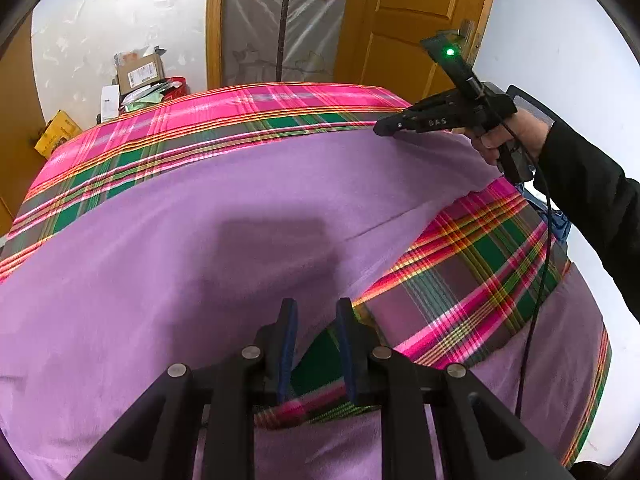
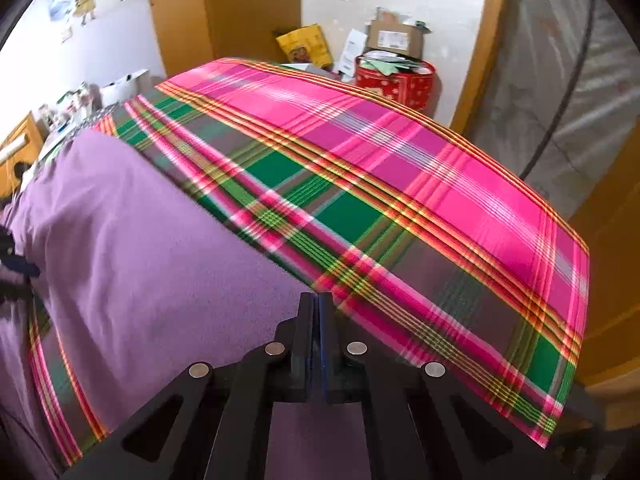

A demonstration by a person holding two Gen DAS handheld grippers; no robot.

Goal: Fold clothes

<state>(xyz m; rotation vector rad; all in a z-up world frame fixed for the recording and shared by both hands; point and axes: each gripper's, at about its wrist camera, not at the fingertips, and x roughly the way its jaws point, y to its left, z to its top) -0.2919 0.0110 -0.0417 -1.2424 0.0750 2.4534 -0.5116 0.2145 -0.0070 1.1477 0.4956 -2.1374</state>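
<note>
A large purple garment (image 1: 200, 208) lies spread over a table covered in a pink and green plaid cloth (image 1: 260, 100). My left gripper (image 1: 316, 312) is open, its fingers standing at the garment's near edge where plaid shows between them. My right gripper (image 1: 382, 128) is shut on the purple garment's far right edge and holds that edge lifted off the plaid. In the right wrist view the right gripper (image 2: 318, 304) has its jaws pressed together at the border between the purple garment (image 2: 140, 260) and the plaid cloth (image 2: 400, 184).
Cardboard boxes (image 1: 140, 70), a red tin (image 2: 394, 80) and a yellow bag (image 2: 306, 44) stand behind the table's far edge. A wooden door (image 1: 420, 20) and a plastic-covered frame (image 1: 280, 20) are at the back. The right gripper's cable (image 1: 536, 280) hangs over the table's right side.
</note>
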